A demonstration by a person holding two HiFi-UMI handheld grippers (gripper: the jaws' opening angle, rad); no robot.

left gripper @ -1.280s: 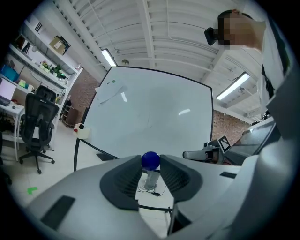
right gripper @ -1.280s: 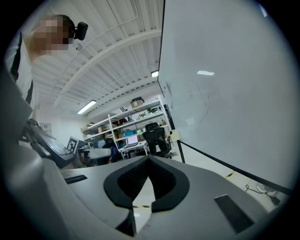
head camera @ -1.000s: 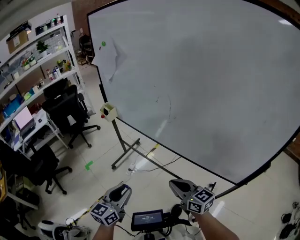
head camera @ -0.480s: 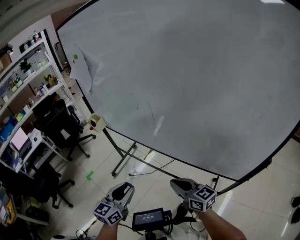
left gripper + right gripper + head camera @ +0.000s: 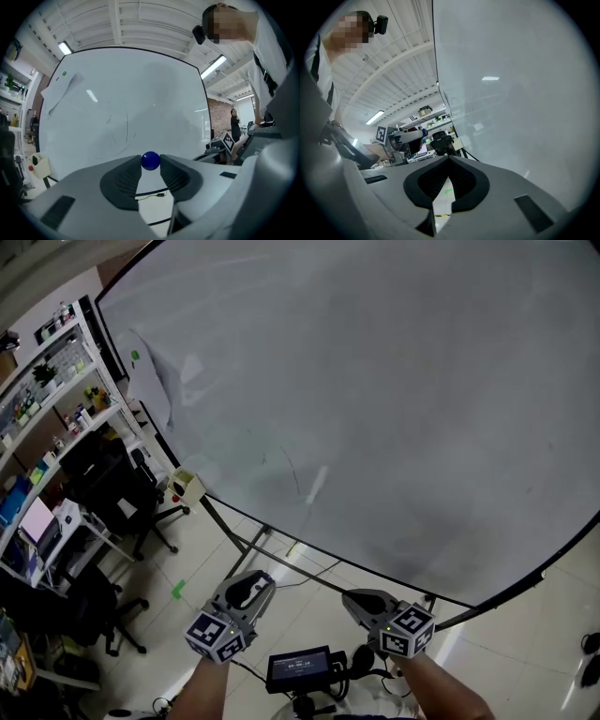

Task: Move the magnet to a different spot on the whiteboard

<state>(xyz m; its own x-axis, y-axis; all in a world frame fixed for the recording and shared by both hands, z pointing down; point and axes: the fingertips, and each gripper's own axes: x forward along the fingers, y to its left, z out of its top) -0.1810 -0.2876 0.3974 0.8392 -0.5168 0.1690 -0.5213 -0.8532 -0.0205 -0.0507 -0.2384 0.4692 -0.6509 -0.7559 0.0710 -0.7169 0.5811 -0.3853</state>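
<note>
A lab-like office: big whiteboard [image 5: 394, 381], stocked shelves [image 5: 52, 390], office chairs [image 5: 114, 476].

Left gripper [image 5: 251, 583]: fingers [image 5: 127, 174] closed on a blue magnet [image 5: 150, 161], pinched at the tips. Right gripper [image 5: 362, 600]: fingers together, nothing between them. Both grippers point forward, side by side and apart, marker cubes at the rear. A bare forearm shows behind each.

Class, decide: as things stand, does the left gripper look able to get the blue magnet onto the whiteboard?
Probably yes: the left gripper grips the blue magnet, and nothing stands between it and the bare whiteboard ahead.
</note>
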